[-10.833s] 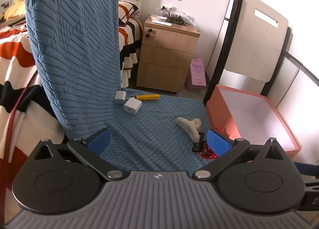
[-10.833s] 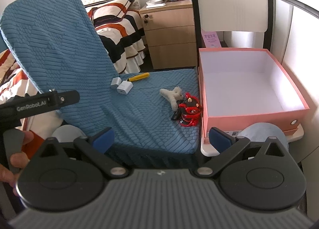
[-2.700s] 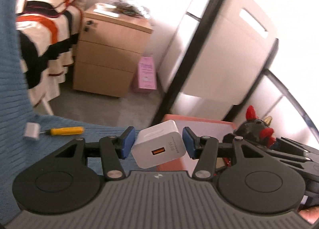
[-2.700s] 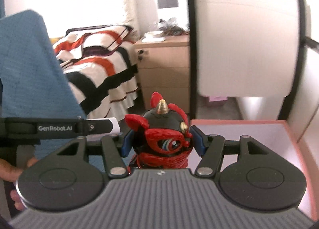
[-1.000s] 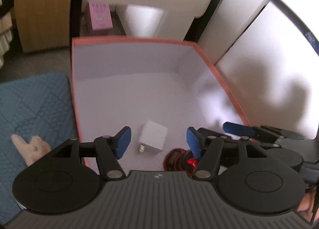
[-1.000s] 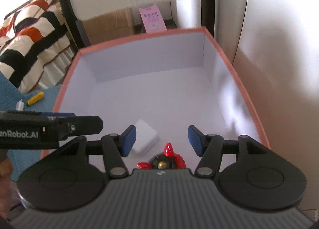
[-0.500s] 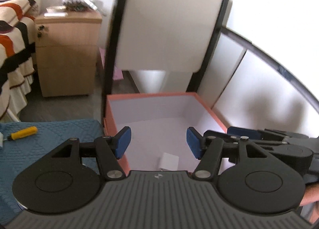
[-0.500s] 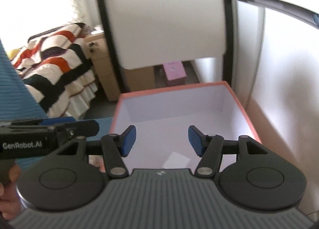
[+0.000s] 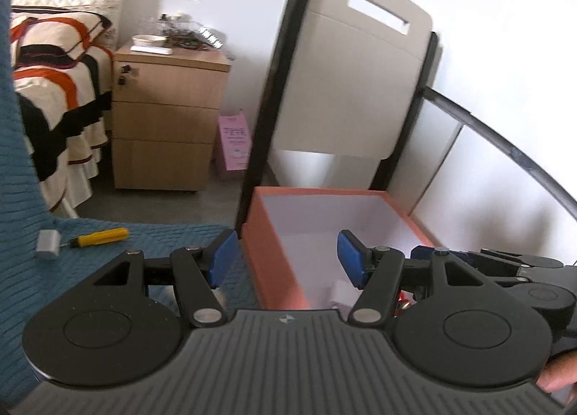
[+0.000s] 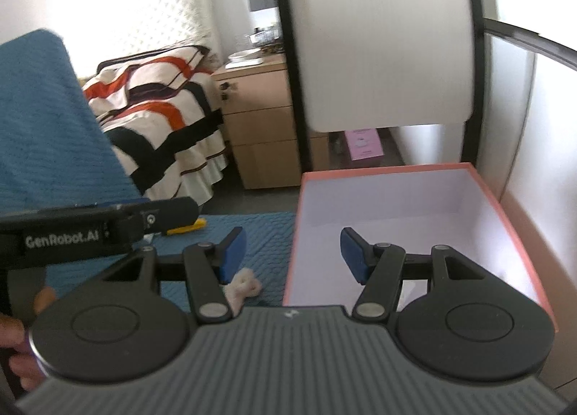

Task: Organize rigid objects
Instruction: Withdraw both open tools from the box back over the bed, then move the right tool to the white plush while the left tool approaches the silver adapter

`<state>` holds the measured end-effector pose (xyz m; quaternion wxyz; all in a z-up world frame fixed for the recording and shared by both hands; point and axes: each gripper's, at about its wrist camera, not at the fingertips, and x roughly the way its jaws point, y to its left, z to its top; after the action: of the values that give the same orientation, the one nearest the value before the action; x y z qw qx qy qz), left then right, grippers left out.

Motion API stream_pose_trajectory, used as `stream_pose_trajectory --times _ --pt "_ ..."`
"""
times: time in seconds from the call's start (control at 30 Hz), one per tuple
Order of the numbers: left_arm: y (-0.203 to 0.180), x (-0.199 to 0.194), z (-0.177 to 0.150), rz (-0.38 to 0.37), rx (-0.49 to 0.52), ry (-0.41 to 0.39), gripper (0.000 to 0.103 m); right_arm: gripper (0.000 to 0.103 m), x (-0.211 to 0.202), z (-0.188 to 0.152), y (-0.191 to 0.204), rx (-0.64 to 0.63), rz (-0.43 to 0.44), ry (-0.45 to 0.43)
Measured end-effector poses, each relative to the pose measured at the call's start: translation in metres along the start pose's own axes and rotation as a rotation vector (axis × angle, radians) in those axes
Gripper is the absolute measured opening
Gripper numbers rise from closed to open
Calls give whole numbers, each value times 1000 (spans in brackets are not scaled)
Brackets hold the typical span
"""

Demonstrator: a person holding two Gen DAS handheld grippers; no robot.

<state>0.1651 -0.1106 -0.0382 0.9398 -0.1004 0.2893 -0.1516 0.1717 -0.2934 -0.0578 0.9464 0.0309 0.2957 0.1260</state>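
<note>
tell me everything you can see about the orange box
The orange box is an open, lidless rectangular carton, looking like stiff cardboard, salmon-orange outside and along the rim, white inside. It sits upright beside the blue textured cover, in front of a white chair back. In the left wrist view a white object and a bit of something red show inside at its near end.

Two hand-held grippers, left (image 9: 285,260) and right (image 10: 293,255), both with jaws spread and empty. Ahead of them: one orange box (image 9: 268,252), one yellow screwdriver (image 9: 99,237), one grey charger (image 9: 47,244), one cream hair claw (image 10: 243,287), one wooden nightstand (image 9: 166,119), one pink bag (image 9: 234,142).
</note>
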Motion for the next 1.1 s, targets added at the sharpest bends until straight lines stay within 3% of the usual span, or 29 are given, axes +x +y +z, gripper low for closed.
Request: stream_pose_trajectory --times 0.43,1.1 --pt "68 -40 -34 83 -95 -14 67 61 10 -27 41 -21 19 38" --pt "135 -48 -92 236 -134 -8 67 61 36 -83 94 -64 54 135"
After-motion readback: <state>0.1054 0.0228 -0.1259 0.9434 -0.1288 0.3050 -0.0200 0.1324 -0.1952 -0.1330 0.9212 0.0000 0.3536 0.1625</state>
